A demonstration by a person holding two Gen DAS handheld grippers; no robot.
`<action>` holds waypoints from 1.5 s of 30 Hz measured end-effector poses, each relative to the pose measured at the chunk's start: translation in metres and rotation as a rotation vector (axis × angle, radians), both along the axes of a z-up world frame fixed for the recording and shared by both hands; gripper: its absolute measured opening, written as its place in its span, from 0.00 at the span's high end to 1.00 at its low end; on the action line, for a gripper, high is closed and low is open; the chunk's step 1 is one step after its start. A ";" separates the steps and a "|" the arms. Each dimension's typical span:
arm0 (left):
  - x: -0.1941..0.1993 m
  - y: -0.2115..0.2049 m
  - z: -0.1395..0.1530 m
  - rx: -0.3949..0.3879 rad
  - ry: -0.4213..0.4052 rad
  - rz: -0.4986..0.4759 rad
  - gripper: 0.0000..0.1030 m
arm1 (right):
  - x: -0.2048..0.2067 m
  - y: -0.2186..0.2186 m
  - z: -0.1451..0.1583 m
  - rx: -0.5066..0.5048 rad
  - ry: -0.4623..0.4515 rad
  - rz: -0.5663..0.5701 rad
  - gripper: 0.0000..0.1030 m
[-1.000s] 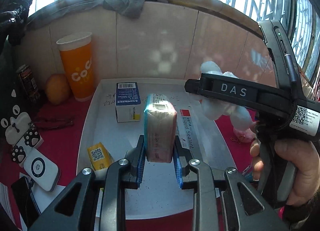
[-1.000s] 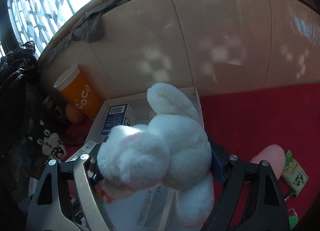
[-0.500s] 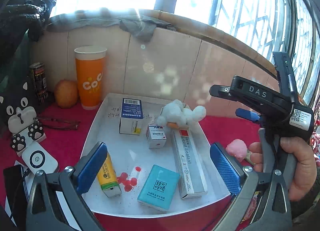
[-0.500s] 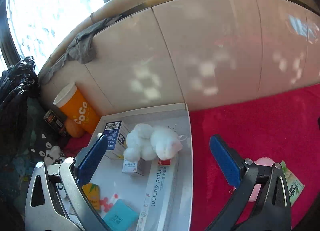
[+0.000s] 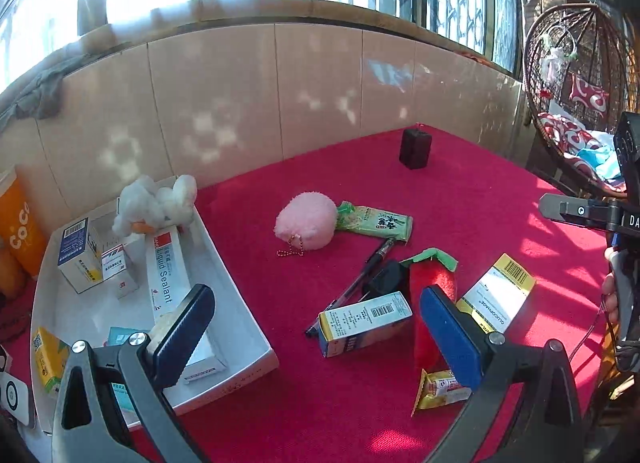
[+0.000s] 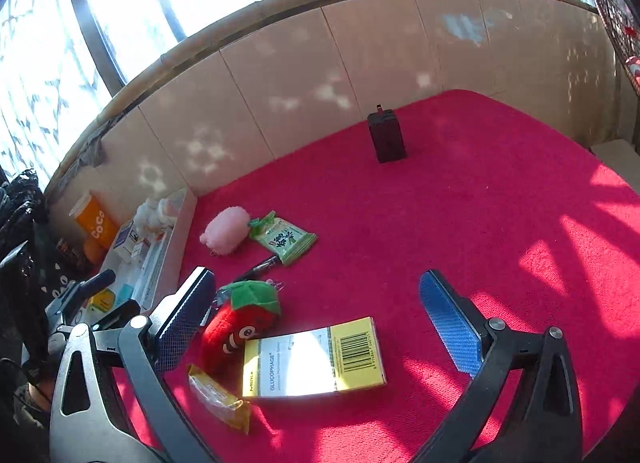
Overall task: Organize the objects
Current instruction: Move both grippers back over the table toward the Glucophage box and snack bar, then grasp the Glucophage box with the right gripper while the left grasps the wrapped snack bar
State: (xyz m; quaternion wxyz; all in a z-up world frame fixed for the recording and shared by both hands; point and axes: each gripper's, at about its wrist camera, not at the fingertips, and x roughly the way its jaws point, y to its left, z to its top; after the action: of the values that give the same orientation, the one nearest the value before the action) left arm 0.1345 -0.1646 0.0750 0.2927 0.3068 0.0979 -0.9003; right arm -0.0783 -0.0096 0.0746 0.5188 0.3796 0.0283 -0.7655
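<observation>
Clearly your main hazard starts at the left edge of the red table (image 5: 460, 191), where the white tray (image 5: 240, 327) is already crowded: the white plush (image 5: 154, 199) sits in its far corner, propped on the Liquid Sealant box (image 5: 164, 275), and another item dropped in carelessly could tip it over the rim. Your left gripper (image 5: 316, 327) hovers with its jaws spread wide and nothing between them, straddling the tray's right wall and the blue-and-white carton (image 5: 364, 321); come down crooked and one pad will catch that wall. Further right, the loose things overlap near the table's near edge: the pen (image 5: 352, 287) runs under the carton, and the strawberry plush (image 6: 240, 319) touches the yellow Glucophage box (image 6: 316, 359) and the yellow sachet (image 6: 218, 397). Your right gripper (image 6: 316, 327) is likewise fully open and empty above that box; a flat box on carpet may slide instead of lifting, and a broad closure could drag the plush along.
</observation>
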 end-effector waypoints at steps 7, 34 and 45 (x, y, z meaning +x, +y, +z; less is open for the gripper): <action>0.014 0.037 -0.018 0.027 0.000 -0.094 0.00 | 0.002 -0.023 -0.028 0.109 0.030 0.215 0.00; -0.014 0.104 -0.044 0.253 -0.077 -0.662 0.19 | -0.002 -0.098 -0.066 0.259 -0.249 0.661 0.00; -0.056 0.093 -0.050 0.153 -0.268 -0.787 0.19 | 0.036 0.008 -0.071 0.211 -0.152 0.675 0.00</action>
State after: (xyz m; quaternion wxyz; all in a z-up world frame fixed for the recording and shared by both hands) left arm 0.0783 -0.0720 0.0246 -0.0869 0.4562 0.0010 -0.8856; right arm -0.0418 -0.0014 0.0037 0.7010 0.4560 0.1922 -0.5136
